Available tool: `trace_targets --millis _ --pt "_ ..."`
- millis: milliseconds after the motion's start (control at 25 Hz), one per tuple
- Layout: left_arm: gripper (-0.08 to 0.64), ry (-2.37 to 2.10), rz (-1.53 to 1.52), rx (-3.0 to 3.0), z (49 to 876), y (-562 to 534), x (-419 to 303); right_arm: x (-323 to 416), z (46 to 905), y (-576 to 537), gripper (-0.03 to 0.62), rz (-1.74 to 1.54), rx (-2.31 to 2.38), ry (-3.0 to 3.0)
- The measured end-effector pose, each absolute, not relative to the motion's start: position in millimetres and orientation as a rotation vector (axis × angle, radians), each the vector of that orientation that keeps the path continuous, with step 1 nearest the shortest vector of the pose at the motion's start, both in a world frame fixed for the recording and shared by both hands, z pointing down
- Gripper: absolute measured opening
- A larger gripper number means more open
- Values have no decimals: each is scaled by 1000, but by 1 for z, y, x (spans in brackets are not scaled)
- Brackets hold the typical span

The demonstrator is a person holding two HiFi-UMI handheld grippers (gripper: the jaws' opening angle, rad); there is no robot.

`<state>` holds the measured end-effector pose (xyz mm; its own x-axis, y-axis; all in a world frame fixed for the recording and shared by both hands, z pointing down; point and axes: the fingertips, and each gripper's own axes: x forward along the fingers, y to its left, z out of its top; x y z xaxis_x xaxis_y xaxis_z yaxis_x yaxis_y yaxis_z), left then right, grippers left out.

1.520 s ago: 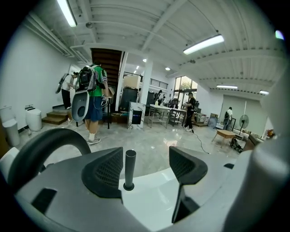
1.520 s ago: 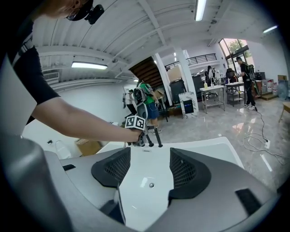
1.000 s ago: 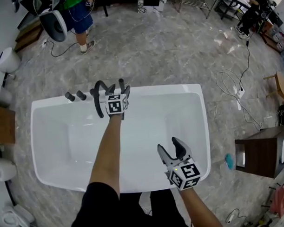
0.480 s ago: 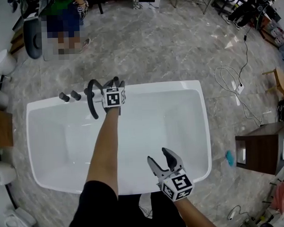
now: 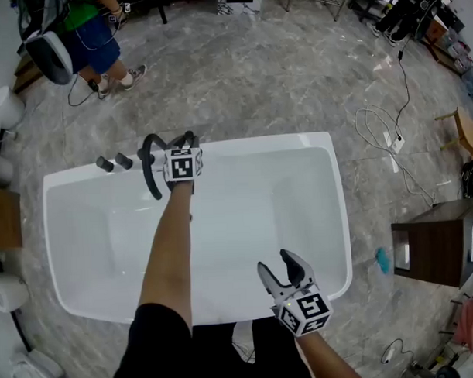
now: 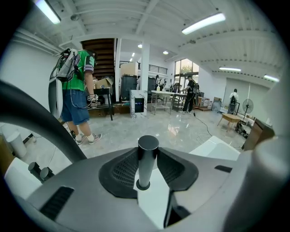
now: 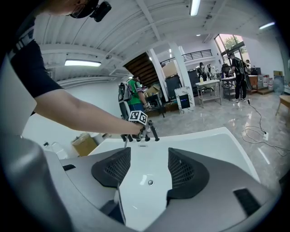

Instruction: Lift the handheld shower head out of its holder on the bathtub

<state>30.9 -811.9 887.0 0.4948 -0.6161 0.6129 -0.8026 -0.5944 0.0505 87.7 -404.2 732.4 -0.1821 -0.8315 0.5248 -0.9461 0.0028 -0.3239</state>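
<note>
Well, the gray floor goes all around the white tub. A person in a green shirt stands on it, well past the tub's far side.

My left gripper is at the tub's far rim, near its left end. Its jaws are closing on the shower head, and both pads touch its sides. The shower head is a dark round stick. It stands up straight in its holder on that far rim.

My right gripper hangs over the tub's near rim, well apart from the left one. Its jaws are wide apart with nothing in them. Between them I see only the tub's white bottom and the drain.

A black bent spout sits on the far rim, just left of my left gripper. Two small dark knobs sit on the rim left of the spout.
</note>
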Motion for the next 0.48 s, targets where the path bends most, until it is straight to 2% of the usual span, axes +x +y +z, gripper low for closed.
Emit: trace_targets --millis 480 --pt "120 -1210 761 2461 814 -806 20 72 696 -403 239 907 1863 -2144"
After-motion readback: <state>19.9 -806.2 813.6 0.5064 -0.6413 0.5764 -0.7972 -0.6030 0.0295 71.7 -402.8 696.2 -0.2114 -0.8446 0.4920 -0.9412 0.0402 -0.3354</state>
